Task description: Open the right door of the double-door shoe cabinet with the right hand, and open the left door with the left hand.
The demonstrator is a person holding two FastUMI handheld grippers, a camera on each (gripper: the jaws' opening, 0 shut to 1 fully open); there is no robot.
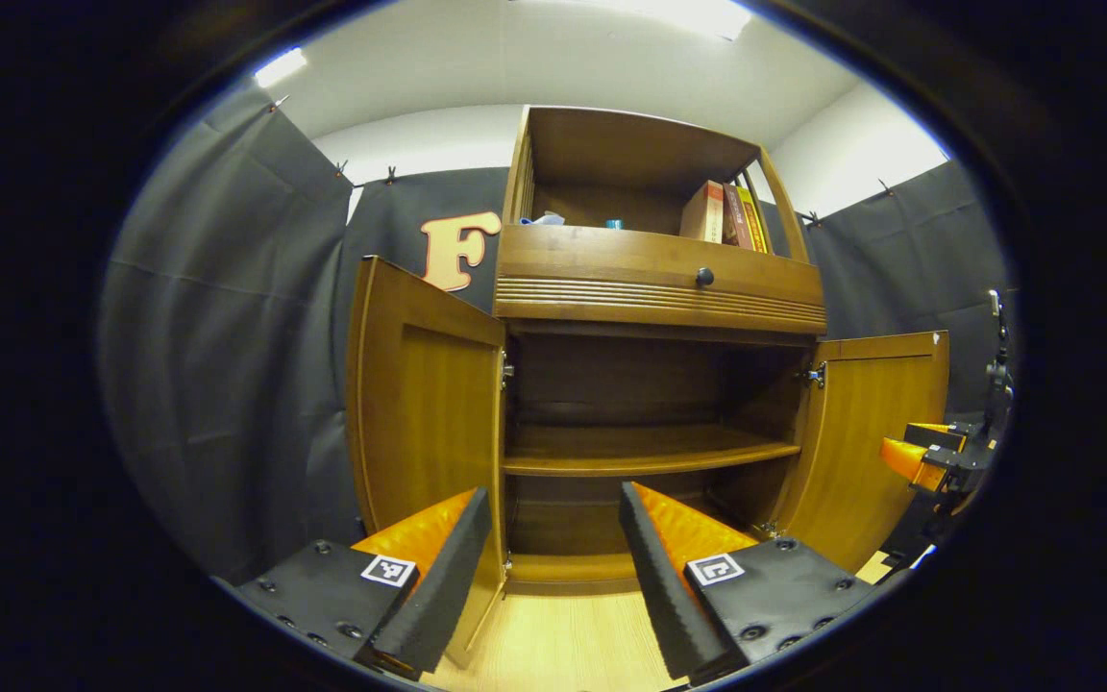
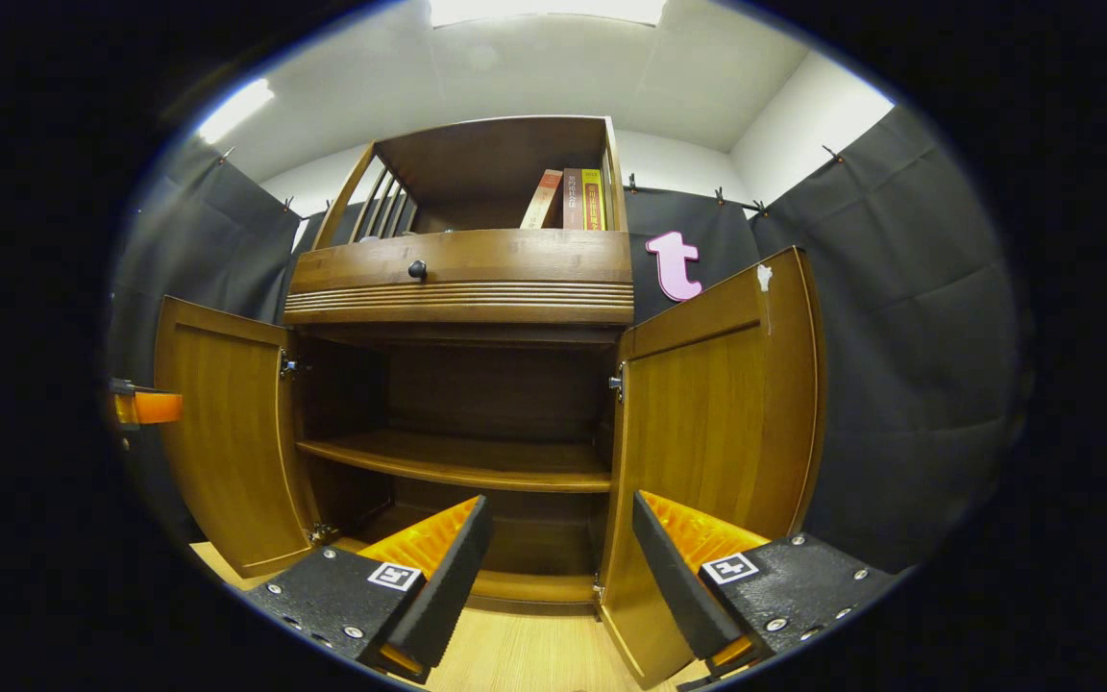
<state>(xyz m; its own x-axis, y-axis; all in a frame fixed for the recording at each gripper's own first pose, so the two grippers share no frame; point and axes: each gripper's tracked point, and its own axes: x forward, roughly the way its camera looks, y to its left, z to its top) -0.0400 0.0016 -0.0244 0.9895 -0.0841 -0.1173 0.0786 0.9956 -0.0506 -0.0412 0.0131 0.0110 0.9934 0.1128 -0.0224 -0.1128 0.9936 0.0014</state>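
The wooden shoe cabinet (image 1: 659, 288) stands with both lower doors swung wide. In the left gripper view, the left door (image 1: 419, 404) hangs open just behind my left gripper (image 1: 553, 495), whose fingers are spread with nothing pressed between them. The right door (image 1: 871, 432) is open at the far side, with my right gripper (image 1: 928, 457) beside it. In the right gripper view, the right door (image 2: 717, 413) stands open behind the right finger of my right gripper (image 2: 561, 502), which is open and holds nothing. The left door (image 2: 227, 432) is open too, with my left gripper (image 2: 145, 407) at its outer face.
Inside the cabinet is a bare shelf (image 1: 640, 447). Above the doors sits a drawer with a dark knob (image 1: 704, 277), and books (image 1: 726, 216) lean in the top compartment. Light wooden floor (image 1: 563, 634) runs in front. Black cloth walls close in on both sides.
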